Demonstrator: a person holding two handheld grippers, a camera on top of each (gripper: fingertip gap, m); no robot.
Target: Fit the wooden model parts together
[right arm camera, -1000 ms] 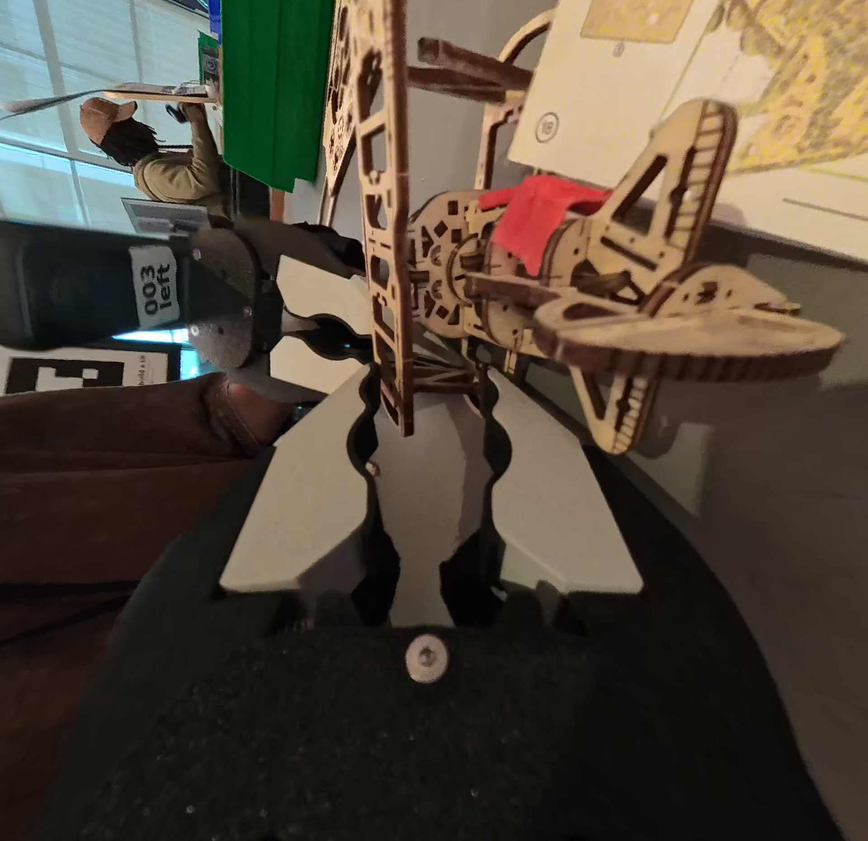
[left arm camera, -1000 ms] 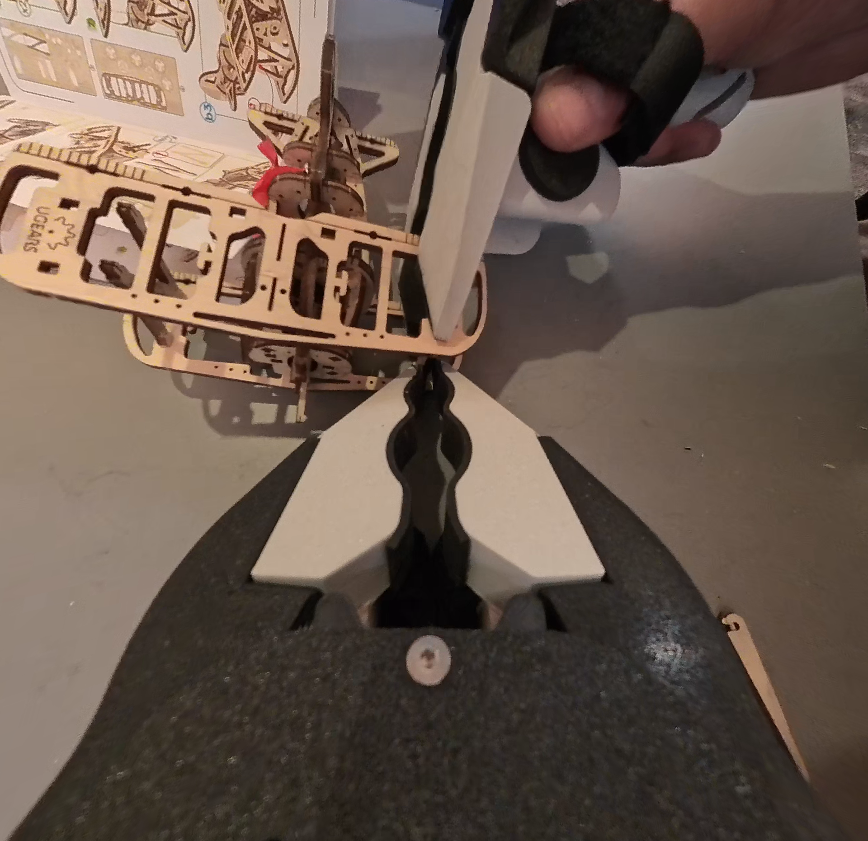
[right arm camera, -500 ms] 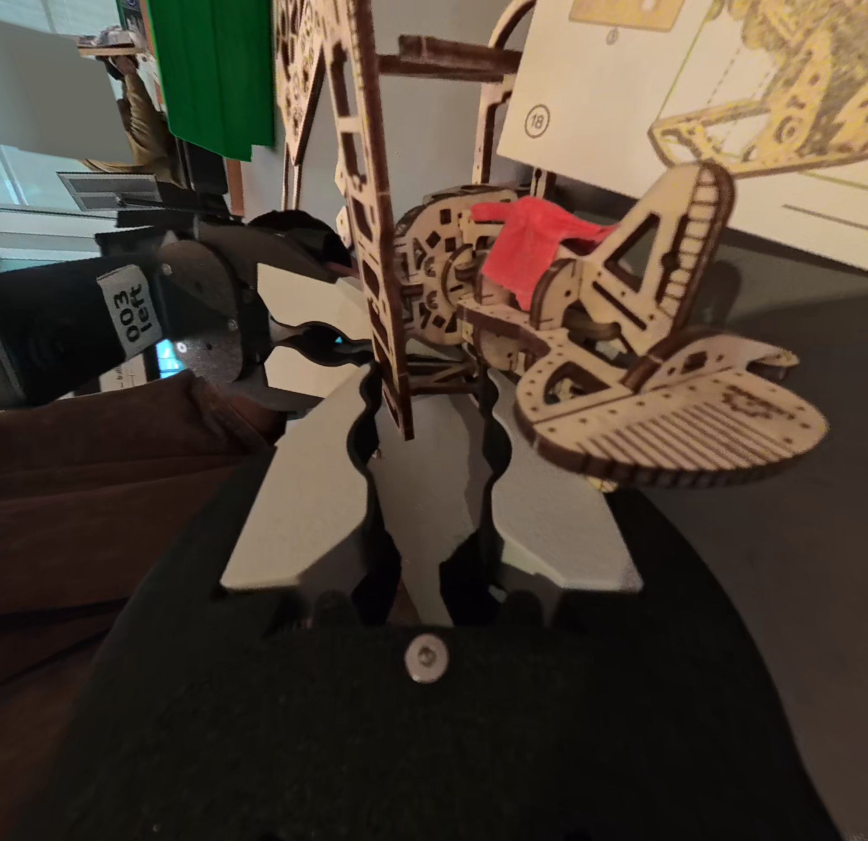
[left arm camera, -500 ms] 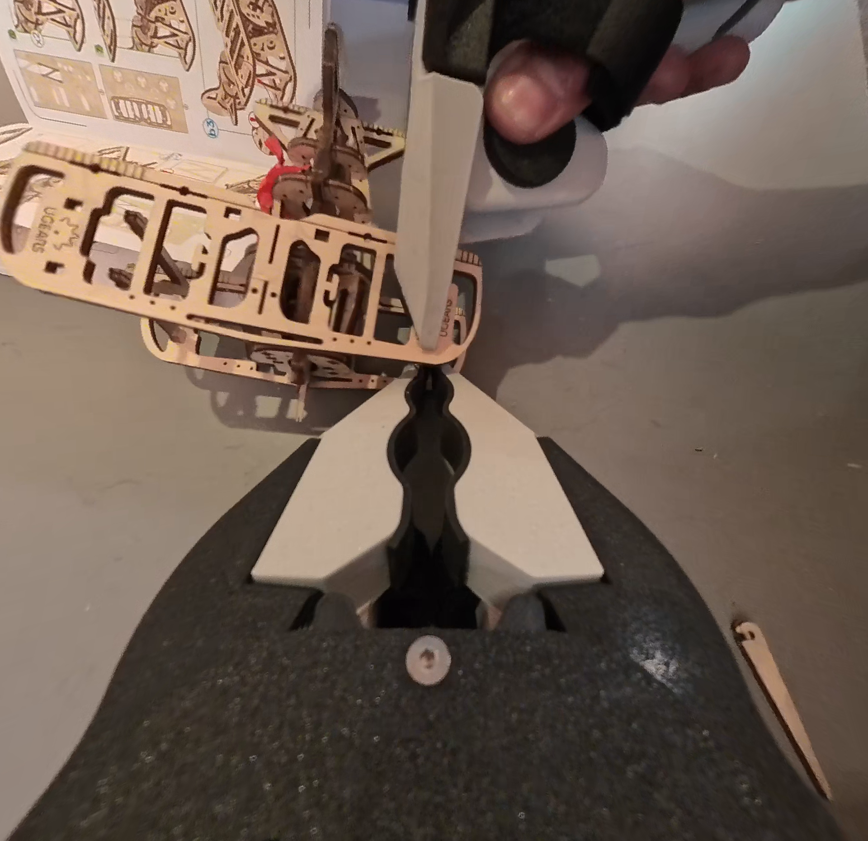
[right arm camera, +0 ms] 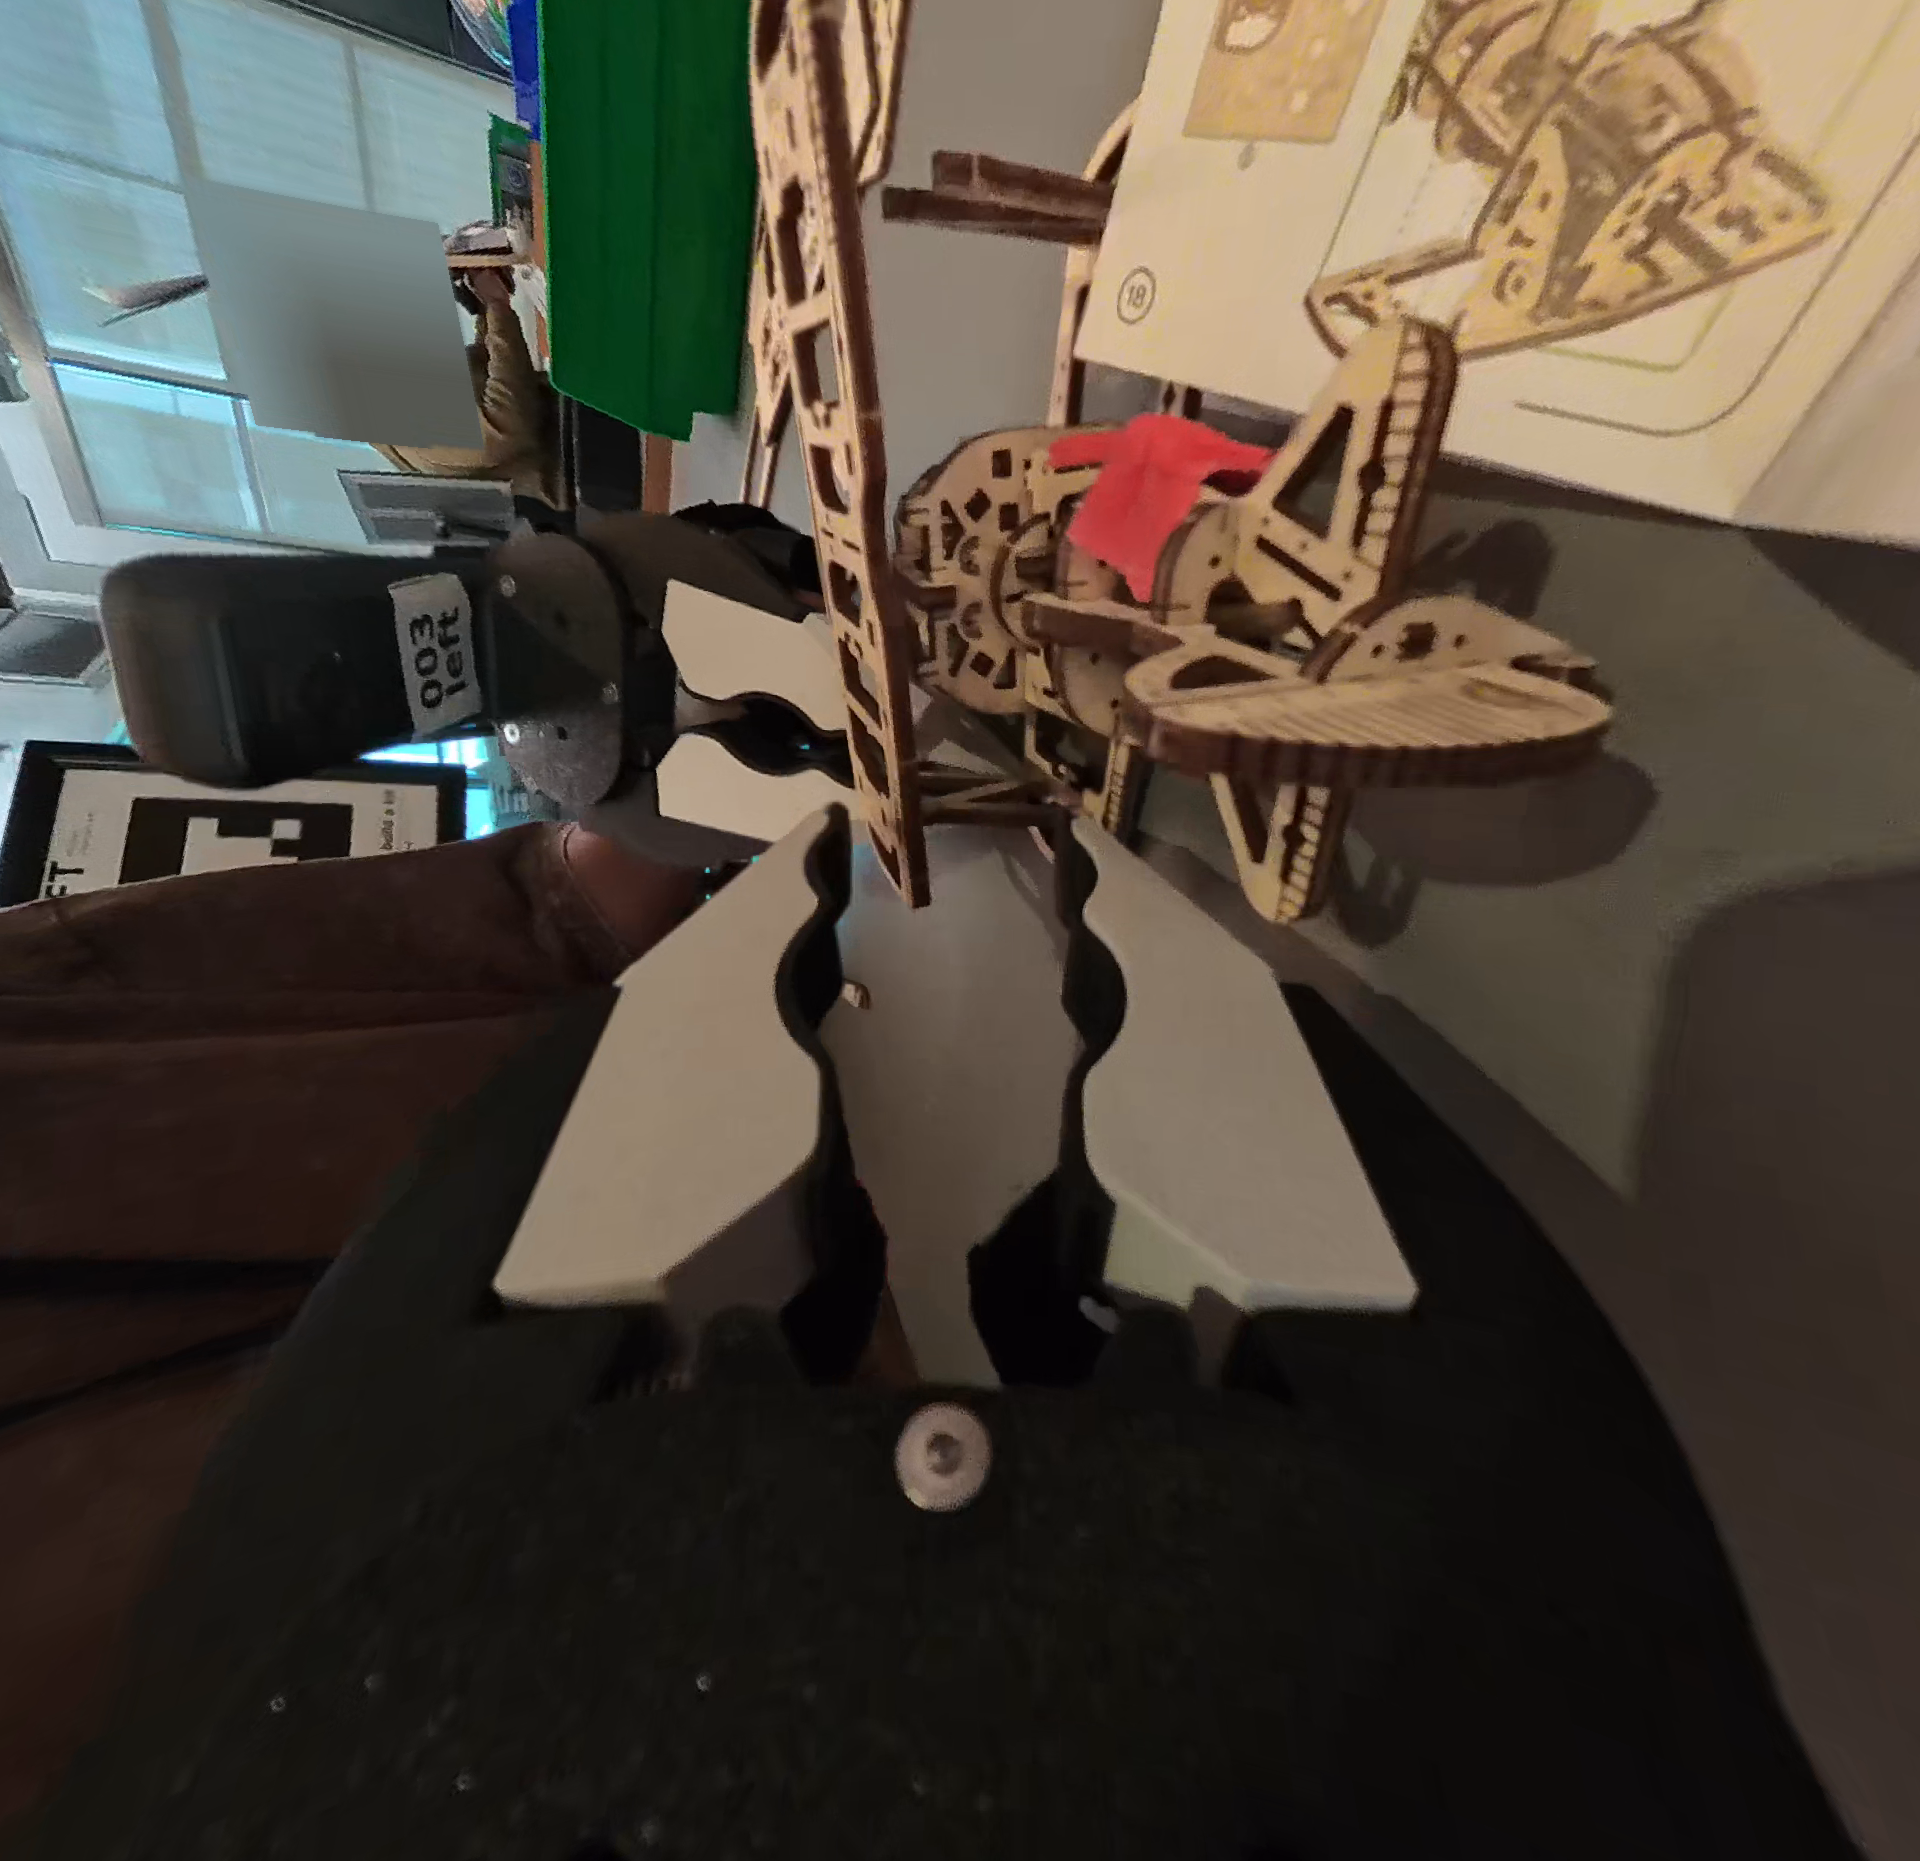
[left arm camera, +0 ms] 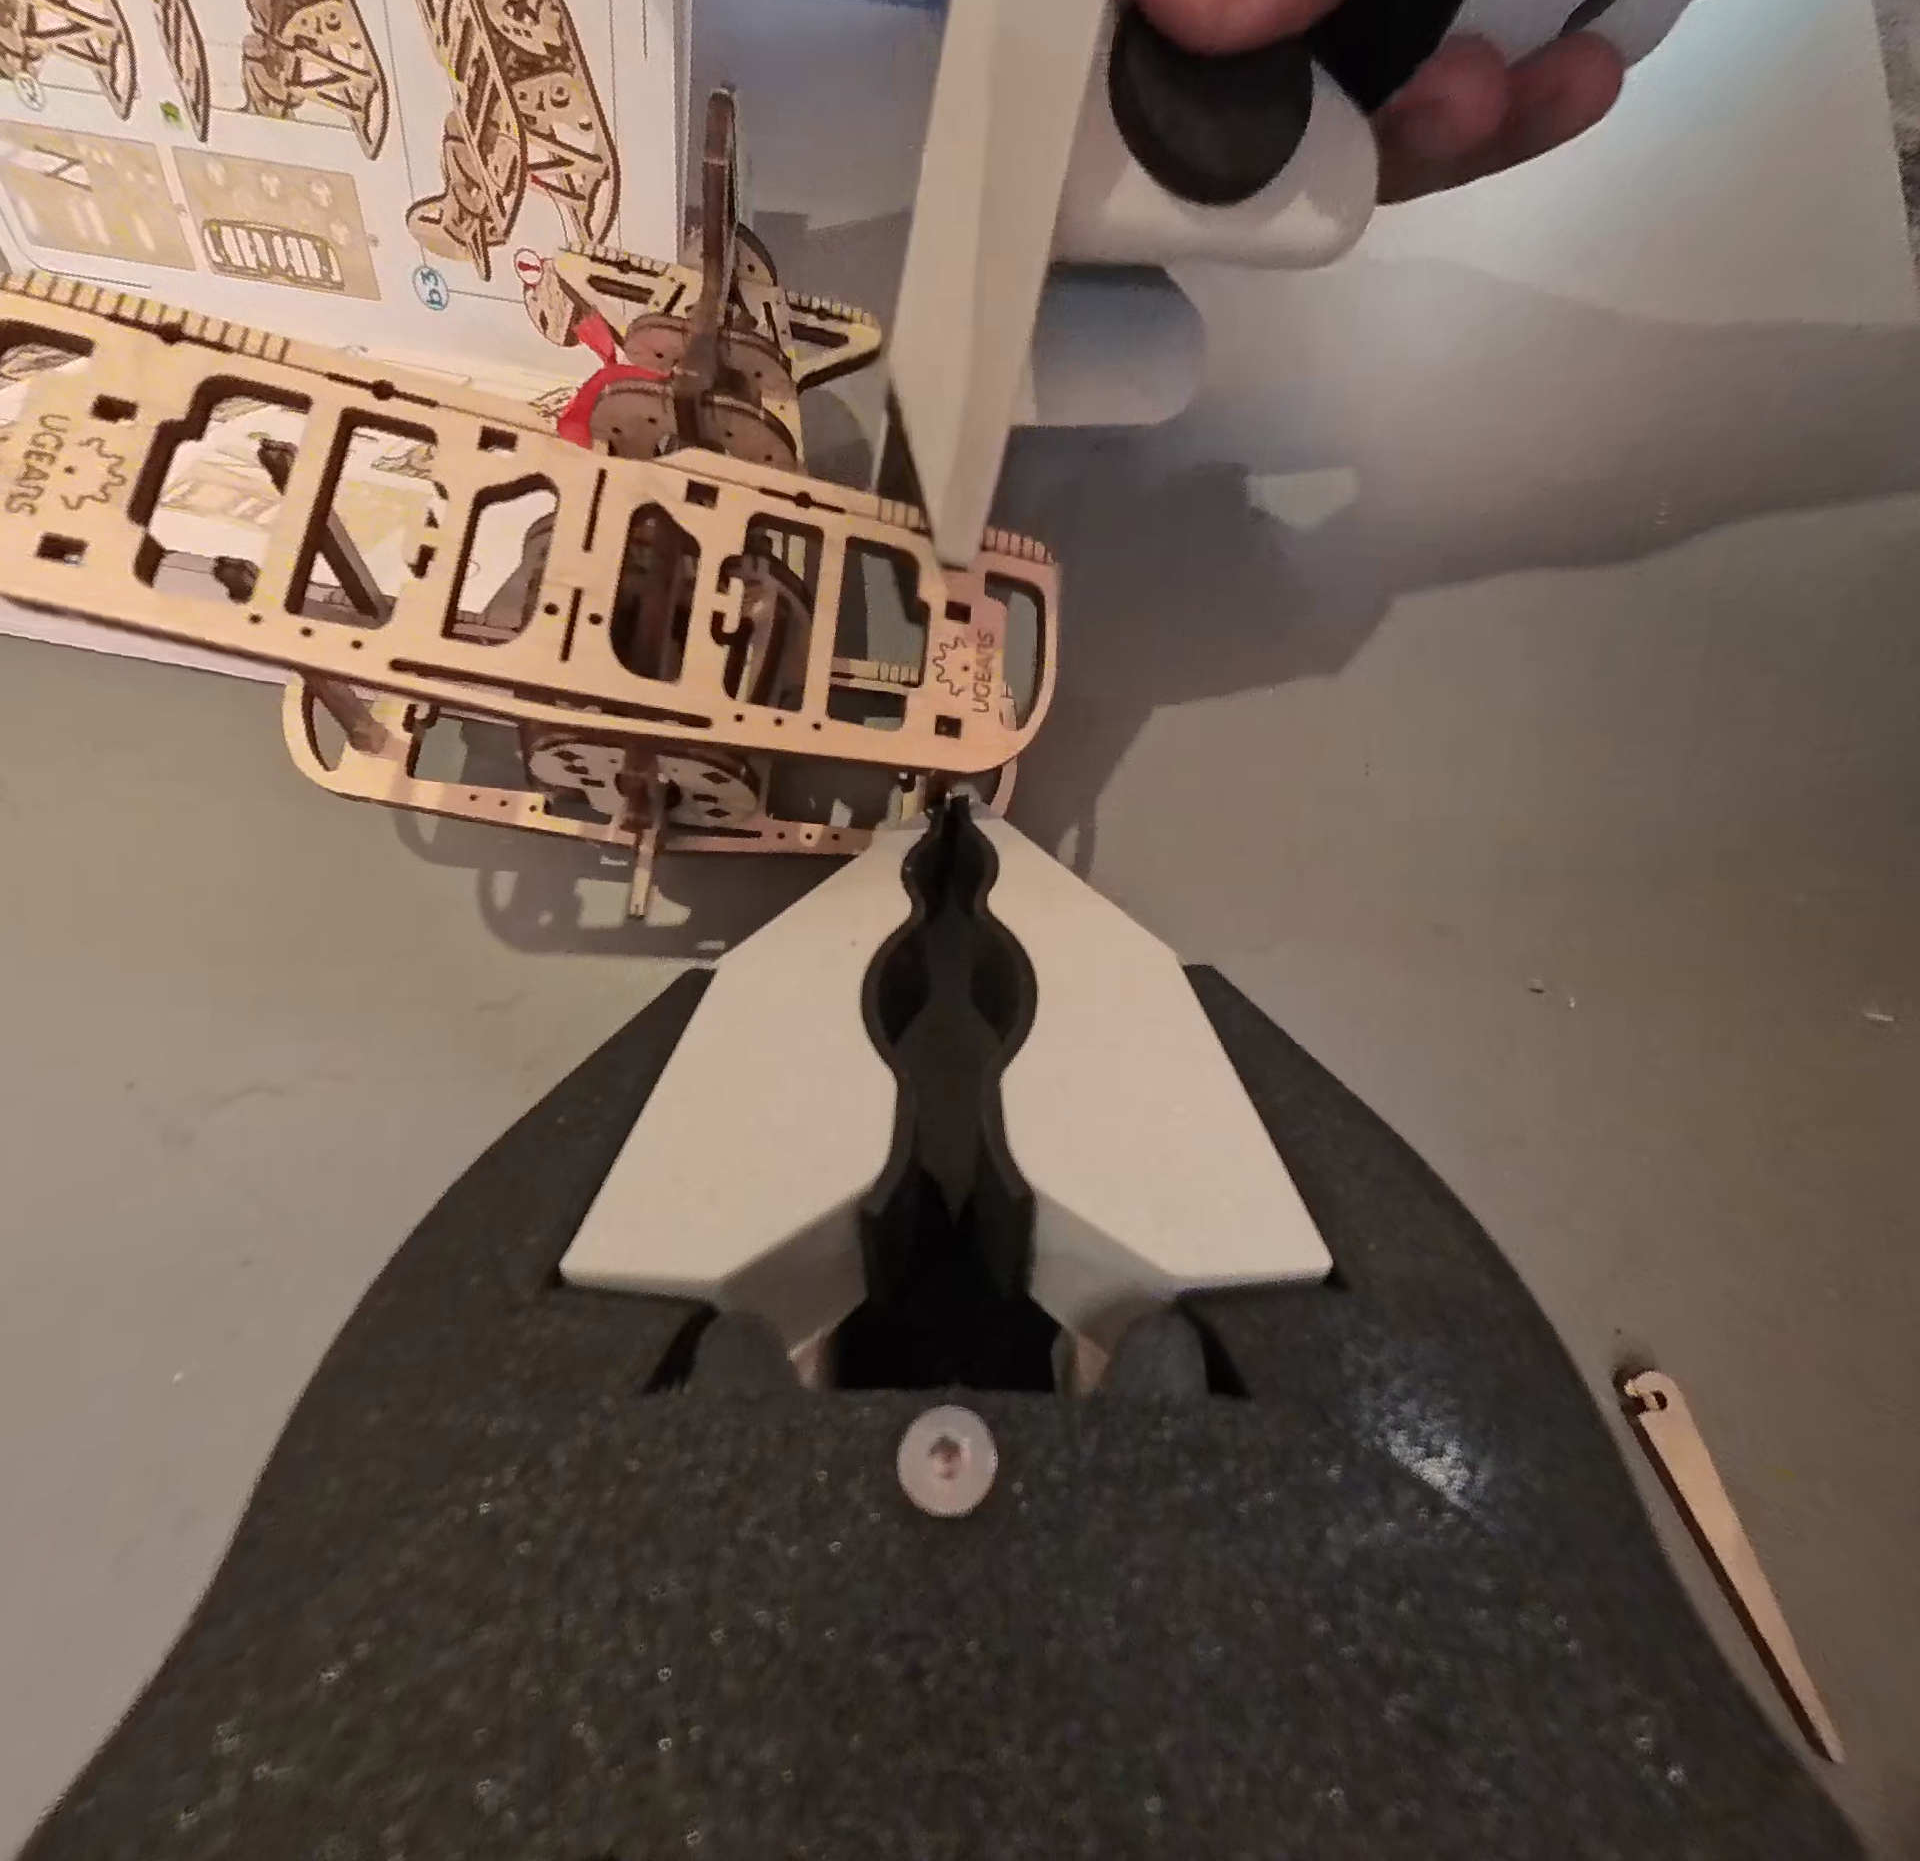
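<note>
Your left gripper has its two grey fingers pressed together at the tips, and they pinch something small and dark right at the point, too small to name, just under the near end of the upper wing panel. That panel is a long pale plywood strip with cut-out windows, lying tilted across the wooden plane model, which sits on the grey table. Your right gripper is spread wide, its fingers apart on either side of the wing panel's end, and the panel edge stands in the gap without either pad clearly touching it. In the left wrist view one finger of that right gripper comes down from above and its tip meets the top of the panel near the rounded end, with your right hand gripping the handle above. The model's body carries a red scrap near the cockpit, and its tail fin and tailplane point away from the wing. An instruction sheet lies behind the model. A loose thin wooden sliver lies on the table to the right of your left gripper.
</note>
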